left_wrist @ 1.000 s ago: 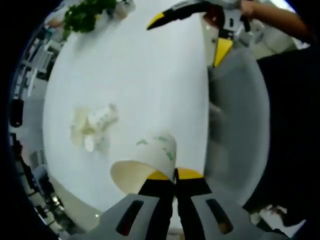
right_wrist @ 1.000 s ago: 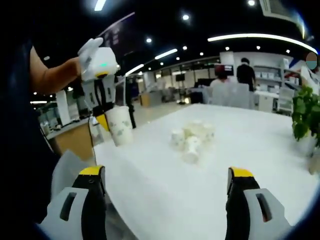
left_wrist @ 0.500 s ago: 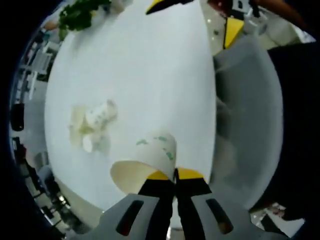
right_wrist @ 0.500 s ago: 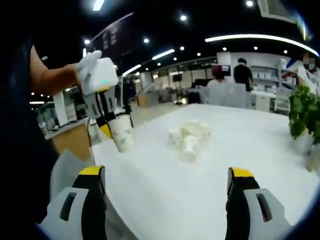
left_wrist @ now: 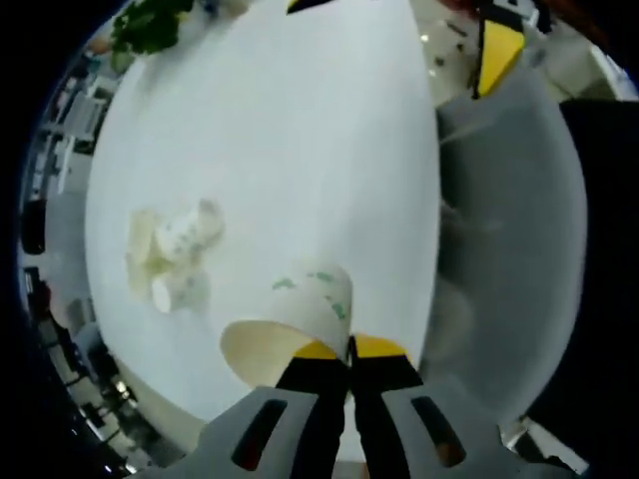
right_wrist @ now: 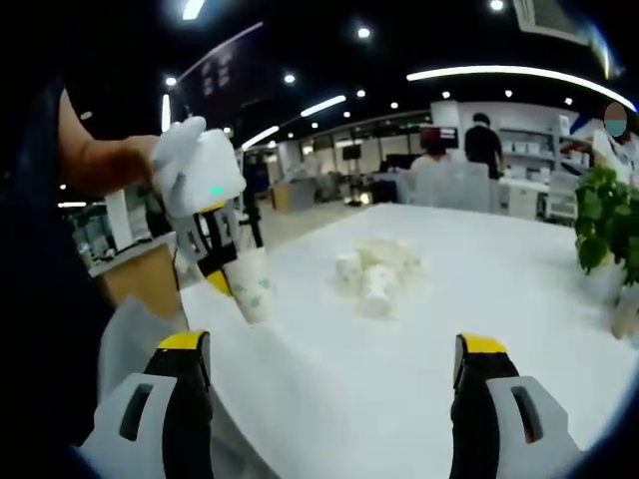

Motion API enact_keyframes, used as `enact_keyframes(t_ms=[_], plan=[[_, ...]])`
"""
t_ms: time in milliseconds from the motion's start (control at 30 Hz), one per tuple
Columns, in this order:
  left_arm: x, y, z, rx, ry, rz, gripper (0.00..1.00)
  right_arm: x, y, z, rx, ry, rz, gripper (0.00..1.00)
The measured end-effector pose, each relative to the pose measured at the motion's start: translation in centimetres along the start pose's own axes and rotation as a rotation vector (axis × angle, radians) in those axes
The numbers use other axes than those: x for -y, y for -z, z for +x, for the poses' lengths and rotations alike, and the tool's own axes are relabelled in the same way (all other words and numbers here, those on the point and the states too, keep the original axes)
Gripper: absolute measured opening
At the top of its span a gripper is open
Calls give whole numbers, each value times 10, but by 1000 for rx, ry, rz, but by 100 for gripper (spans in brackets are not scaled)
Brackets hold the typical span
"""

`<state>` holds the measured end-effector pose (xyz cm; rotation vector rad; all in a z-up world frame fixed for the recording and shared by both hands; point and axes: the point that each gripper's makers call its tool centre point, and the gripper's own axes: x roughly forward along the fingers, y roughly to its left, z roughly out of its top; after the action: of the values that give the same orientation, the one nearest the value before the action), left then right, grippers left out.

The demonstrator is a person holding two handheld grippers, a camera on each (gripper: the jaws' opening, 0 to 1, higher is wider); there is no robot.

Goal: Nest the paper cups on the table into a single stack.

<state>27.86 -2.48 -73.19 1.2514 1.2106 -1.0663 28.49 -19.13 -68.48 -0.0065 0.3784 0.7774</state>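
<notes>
Between the closed jaws of the left tool (left_wrist: 347, 349), one white, green-printed paper cup (left_wrist: 300, 319), pinched at the rim, tilted, mouth toward the camera. Farther across the white worktop (left_wrist: 300, 150), a heap of toppled cups (right_wrist: 377, 274). Right tool (right_wrist: 334, 374) spread wide, empty.

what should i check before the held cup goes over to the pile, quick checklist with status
1. Left gripper shut on the paper cup: ok.
2. Held cup undamaged: cannot tell, far side hidden.
3. Right gripper open and empty: ok.
4. Cup pile on the white table, bare table between it and the held cup: ok.
5. Pile cups upright for nesting: not ok, at least one lies tipped.
6. Plant clear of the pile: ok.
</notes>
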Motion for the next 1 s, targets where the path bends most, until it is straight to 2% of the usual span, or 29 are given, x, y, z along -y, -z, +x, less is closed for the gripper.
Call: enact_keyframes(t_ms=[300,400,633,800,1000], plan=[[6,-6,26,-40,-20,-3,0,1,7,-3,-11,7,2,100],[11,-8,35,-35,-9,-24,0,1,8,-4,-13,12,5,100],[20,-14,54,-60,-25,-3,0,2,15,-9,-26,18,5,100],[30,-18,63,-71,-4,16,0,-4,16,-15,1,2,-12,100],[30,-16,76,-78,7,9,0,0,17,-19,3,17,-12,100]])
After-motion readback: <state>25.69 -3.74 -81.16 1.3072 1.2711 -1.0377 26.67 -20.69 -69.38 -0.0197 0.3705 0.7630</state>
